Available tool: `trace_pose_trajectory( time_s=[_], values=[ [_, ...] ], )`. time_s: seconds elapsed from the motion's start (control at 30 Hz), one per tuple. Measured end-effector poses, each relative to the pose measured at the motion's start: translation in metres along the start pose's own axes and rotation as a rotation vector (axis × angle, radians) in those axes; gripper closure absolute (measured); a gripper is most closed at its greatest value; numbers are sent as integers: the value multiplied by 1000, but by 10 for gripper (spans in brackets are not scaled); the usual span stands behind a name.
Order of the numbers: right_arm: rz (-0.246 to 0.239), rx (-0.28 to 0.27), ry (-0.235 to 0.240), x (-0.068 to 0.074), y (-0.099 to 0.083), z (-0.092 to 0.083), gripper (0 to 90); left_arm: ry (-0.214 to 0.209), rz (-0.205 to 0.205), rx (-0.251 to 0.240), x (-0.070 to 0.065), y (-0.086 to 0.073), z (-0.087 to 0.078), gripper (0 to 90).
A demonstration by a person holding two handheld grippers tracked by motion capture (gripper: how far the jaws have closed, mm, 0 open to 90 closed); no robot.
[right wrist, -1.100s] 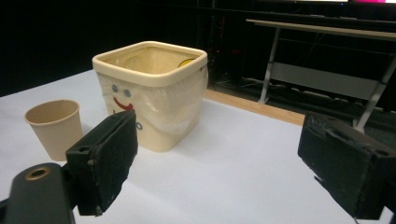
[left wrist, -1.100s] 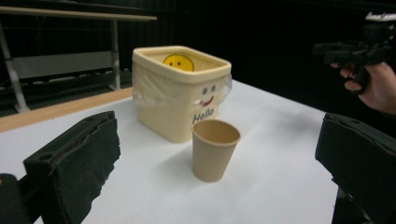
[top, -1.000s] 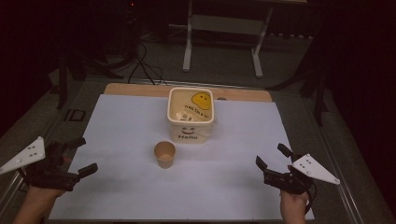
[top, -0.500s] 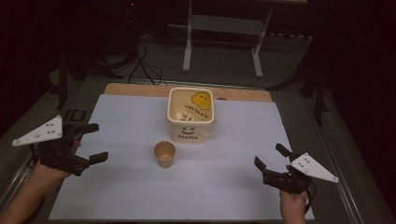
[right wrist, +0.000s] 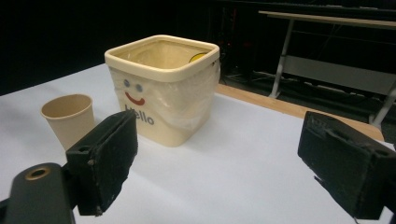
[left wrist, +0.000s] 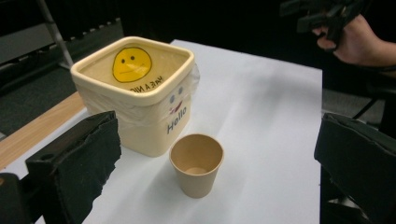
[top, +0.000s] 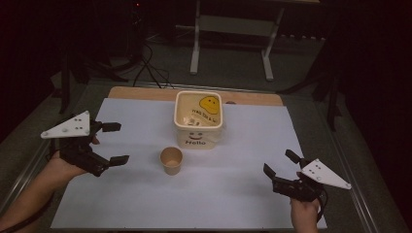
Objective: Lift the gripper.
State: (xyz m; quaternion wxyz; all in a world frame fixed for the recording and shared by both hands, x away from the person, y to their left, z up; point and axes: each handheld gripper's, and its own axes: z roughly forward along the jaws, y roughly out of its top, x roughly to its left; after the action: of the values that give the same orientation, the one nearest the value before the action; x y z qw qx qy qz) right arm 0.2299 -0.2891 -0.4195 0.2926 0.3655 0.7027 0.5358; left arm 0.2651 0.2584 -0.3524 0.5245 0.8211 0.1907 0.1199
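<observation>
A table [top: 243,98] with a light wooden top carries the scene; its bare wood shows as a strip along the far edge. A white sheet [top: 233,194] lies flat over nearly all the rest of the top. On the sheet stands a cream square tub [top: 198,141] with "Hello" and a smiling face printed on its front wall, lined with what looks like thin clear plastic. Just beside it, on the near side, a small brown paper cup [top: 171,160] stands upright, apart from the tub.
</observation>
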Motion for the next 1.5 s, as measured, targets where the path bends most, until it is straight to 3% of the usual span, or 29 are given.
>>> trace_pose_trajectory(
  time_s=[0.27, 0.4, 0.6, 0.77, 1.0, 1.2, 1.33, 1.5],
  values=[
    [3, 5, 4, 0, 0, 1, 120, -41, 47, 82, -4, 10, 19, 13],
    [-2, 7, 7, 0, 0, 1, 121, -71, 55, 106, -5, 14, 27, 13],
    [-2, 10, 9, 1, 0, 2, 121, -83, 86, 142, -7, 18, 38, 20],
    [2, 14, 13, 0, -1, 2, 121, -128, 116, 196, -11, 23, 52, 21],
    [2, 13, 16, 0, -1, 2, 121, -145, 146, 229, -14, 27, 64, 21],
    [1, 9, 19, 0, -1, 2, 121, -165, 165, 252, -15, 29, 76, 34],
    [-2, 5, 20, 0, 0, 1, 121, -184, 175, 293, -16, 27, 86, 41],
    [-13, -7, 30, 1, 0, 1, 121, -196, 169, 322, -14, 22, 97, 58]
  ],
)
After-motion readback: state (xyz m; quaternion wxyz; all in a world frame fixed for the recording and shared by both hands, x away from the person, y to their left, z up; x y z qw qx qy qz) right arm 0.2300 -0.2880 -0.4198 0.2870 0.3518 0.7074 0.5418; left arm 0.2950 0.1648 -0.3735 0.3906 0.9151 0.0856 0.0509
